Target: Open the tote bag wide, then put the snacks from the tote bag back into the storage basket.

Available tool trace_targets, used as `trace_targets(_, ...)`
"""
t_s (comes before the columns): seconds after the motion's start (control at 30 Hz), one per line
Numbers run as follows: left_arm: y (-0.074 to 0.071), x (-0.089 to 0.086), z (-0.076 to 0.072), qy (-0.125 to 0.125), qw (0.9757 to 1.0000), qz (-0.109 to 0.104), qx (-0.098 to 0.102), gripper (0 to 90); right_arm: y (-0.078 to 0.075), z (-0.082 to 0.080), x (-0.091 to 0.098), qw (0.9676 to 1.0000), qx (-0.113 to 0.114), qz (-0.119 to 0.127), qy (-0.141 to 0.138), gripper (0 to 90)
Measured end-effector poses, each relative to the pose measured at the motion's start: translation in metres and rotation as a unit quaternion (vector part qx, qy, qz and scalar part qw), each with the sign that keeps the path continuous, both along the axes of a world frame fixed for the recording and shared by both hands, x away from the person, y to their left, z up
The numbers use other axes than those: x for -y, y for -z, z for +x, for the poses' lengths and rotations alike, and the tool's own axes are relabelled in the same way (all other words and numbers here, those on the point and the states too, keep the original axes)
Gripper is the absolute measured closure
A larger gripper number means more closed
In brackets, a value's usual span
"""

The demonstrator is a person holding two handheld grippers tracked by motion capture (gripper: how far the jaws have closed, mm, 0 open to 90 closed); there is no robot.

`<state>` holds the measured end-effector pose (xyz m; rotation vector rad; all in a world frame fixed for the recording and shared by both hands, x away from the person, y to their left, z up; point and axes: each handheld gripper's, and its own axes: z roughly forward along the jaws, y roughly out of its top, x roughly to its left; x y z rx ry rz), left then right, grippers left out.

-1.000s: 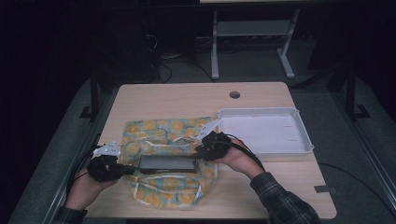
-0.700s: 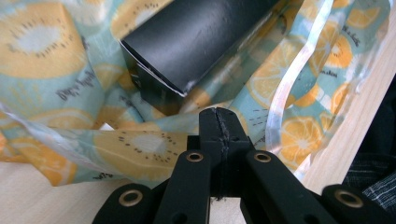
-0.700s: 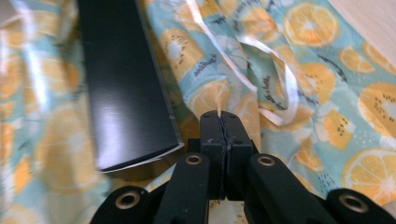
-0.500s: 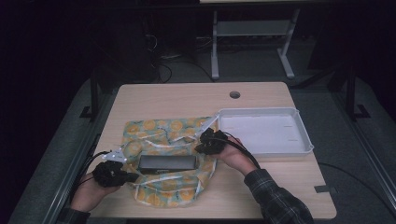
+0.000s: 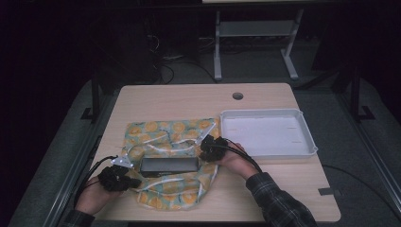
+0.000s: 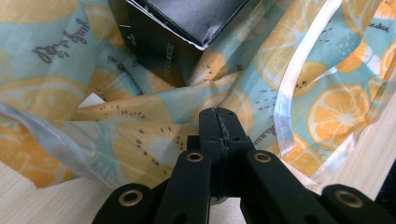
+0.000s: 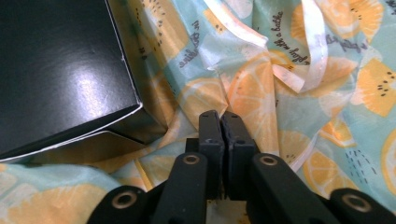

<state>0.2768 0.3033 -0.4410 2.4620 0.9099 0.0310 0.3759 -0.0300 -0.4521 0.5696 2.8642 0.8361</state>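
High view: black box is flanked on bag by left gripper & right gripper, both w/ jaws pinched on bag fabric

white tray: on table, right of fruit-print cloth, near edge just beside it | round hole: in tabletop, beyond tray | grey frame: on floor, well beyond tray | cables: on floor, beyond tray to the left
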Motion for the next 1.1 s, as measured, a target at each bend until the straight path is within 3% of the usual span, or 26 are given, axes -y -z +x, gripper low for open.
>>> trace_targets(0.23, 0.002, 0.002, 0.000, 0.005, 1.0000, 0.008, 0.000, 89.8, -0.011, 0.000, 0.010, 0.9991, -0.021, 0.036, 0.004, 63.9)
trace_targets(0.43, 0.002, 0.001, 0.001, 0.008, 0.9999, 0.008, -0.001, 89.8, -0.034, -0.003, 0.024, 0.9973, -0.018, 0.071, 0.004, 52.0)
trace_targets(0.5, 0.002, 0.001, 0.001, 0.008, 0.9999, 0.007, -0.001, 89.8, -0.042, -0.004, 0.027, 0.9976, -0.015, 0.068, 0.001, 48.6)
trace_targets(0.7, 0.002, 0.002, 0.001, 0.008, 0.9999, 0.008, 0.002, 89.8, -0.061, -0.011, 0.030, 0.9957, 0.007, 0.088, -0.029, 45.3)
trace_targets(0.83, 0.002, 0.002, 0.001, 0.007, 1.0000, 0.007, 0.001, 89.8, -0.071, -0.017, 0.024, 0.9942, 0.009, 0.094, -0.052, 43.6)
trace_targets(1.1, 0.002, 0.001, 0.001, 0.007, 1.0000, 0.005, -0.004, 89.8, -0.074, -0.027, -0.003, 0.9900, 0.009, 0.091, -0.107, 42.5)
